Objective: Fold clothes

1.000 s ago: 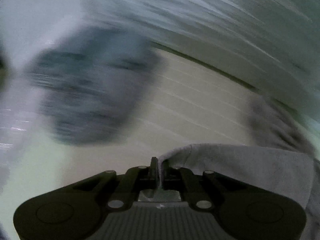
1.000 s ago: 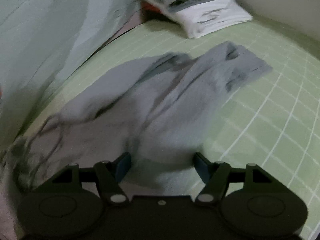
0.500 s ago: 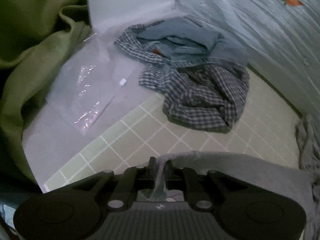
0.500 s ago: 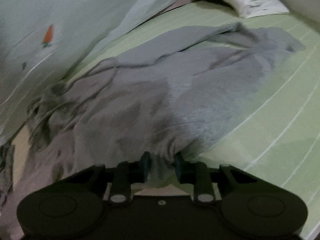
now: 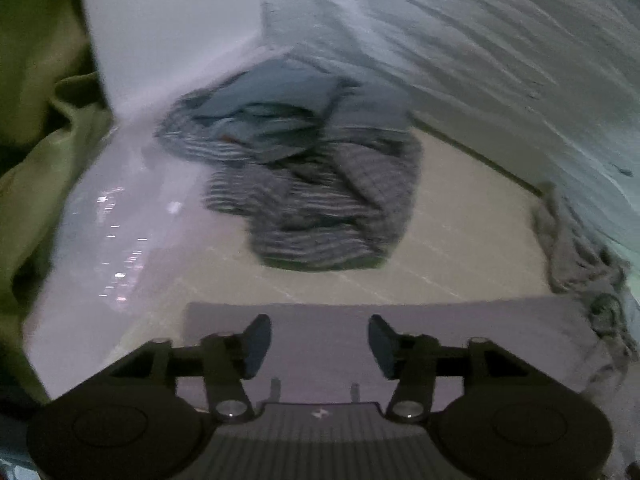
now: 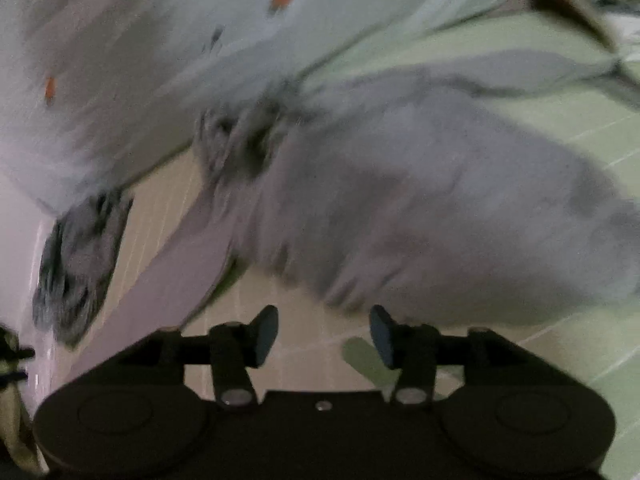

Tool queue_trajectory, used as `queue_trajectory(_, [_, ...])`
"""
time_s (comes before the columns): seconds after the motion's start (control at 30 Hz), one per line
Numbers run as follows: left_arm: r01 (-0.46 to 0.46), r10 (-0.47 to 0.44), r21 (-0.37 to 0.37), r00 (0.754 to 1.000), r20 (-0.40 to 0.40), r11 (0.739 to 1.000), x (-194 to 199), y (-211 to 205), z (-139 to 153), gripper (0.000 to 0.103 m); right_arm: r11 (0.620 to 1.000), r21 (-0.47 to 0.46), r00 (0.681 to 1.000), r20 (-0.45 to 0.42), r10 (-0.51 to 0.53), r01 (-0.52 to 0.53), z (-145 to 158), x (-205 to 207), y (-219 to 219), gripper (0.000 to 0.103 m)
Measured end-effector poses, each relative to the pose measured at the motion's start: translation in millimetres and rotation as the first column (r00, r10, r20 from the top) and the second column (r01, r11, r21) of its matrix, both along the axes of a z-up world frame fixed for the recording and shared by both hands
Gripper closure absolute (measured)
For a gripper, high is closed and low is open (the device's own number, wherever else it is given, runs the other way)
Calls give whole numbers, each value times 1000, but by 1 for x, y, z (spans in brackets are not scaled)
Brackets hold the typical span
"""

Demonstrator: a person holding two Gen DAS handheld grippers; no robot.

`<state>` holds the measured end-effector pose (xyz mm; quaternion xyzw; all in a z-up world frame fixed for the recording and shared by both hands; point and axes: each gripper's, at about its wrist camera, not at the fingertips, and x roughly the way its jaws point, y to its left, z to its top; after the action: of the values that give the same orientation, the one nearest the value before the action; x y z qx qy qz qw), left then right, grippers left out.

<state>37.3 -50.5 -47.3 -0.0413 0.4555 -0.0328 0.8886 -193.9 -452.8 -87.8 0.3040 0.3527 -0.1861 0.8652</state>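
Hovering with the left tool (image 5: 316, 344) spread apart and gripping nothing, just above a flat grey sleeve (image 5: 400, 340) of the grey garment (image 6: 440, 208). Holding the right tool (image 6: 324, 336) likewise apart and empty, over bare green gridded mat (image 6: 580, 128) just short of the garment's near hem. Lying rumpled across the mat, the grey garment bunching at its far end against the pale carrot-print sheet (image 5: 480, 40). Waiting further off, a checked shirt heap (image 5: 312, 184) beside a clear plastic sheet (image 5: 116, 216). Risking, by judgement, a crooked fold: closing on one layer only, or dragging the bunched end, likely skewing the garment. Risking also a misjudged grasp, with both views blurring. Showing no containers anywhere; nothing boxed or binned.
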Motion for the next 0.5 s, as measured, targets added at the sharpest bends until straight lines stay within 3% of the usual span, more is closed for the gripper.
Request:
queue_trajectory(0.03, [22,-22,-5,1000,-3,1000,-3,-10,-1,37,999,-17,999,10,-37,37,4,-5,-8,34])
queue_trajectory(0.1, [68,-68,-12,998,-13,998,-9,-34,-2,29,987,-91,991,29,-133,135,14,-20,-28,9])
queue_trajectory(0.17, [109,-110,-19,994,-24,994,-17,-59,-4,29,969,-168,983,17,-183,183,17,-32,-48,2])
queue_trajectory(0.27, [188,-189,-31,981,-37,982,-28,-105,-7,29,939,-255,968,-41,-247,229,16,-50,-82,0])
queue_trajectory(0.5, [340,-341,-34,939,-46,940,-49,-212,-13,28,923,-274,931,-170,-322,269,-3,-87,-144,0])
